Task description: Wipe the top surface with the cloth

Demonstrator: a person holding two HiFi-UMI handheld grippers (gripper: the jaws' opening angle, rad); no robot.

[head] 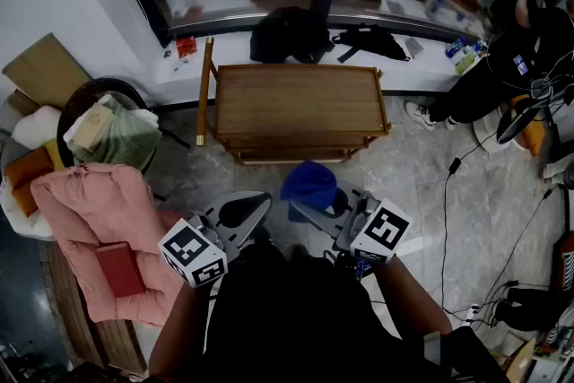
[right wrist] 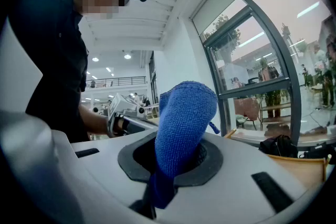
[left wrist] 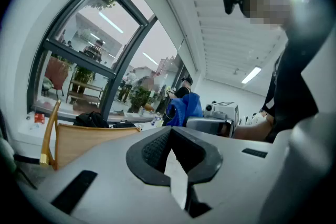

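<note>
A wooden cart with a flat slatted top (head: 300, 101) stands ahead of me on the marble floor. My right gripper (head: 316, 204) is held low in front of my body, short of the cart, and is shut on a blue cloth (head: 309, 182). In the right gripper view the blue cloth (right wrist: 184, 120) bulges up out of the right gripper (right wrist: 176, 150). My left gripper (head: 240, 213) hangs beside it, also short of the cart. In the left gripper view the left gripper (left wrist: 170, 135) has its jaws together with nothing held, and the cart's edge (left wrist: 84, 139) shows behind it.
A pink padded seat (head: 99, 220) with a red book (head: 118, 269) is at my left, beside a round basket of towels (head: 108, 132). Black bags (head: 289, 35) lie on the window ledge behind the cart. A person in black (head: 511, 63) and floor cables (head: 447, 193) are at the right.
</note>
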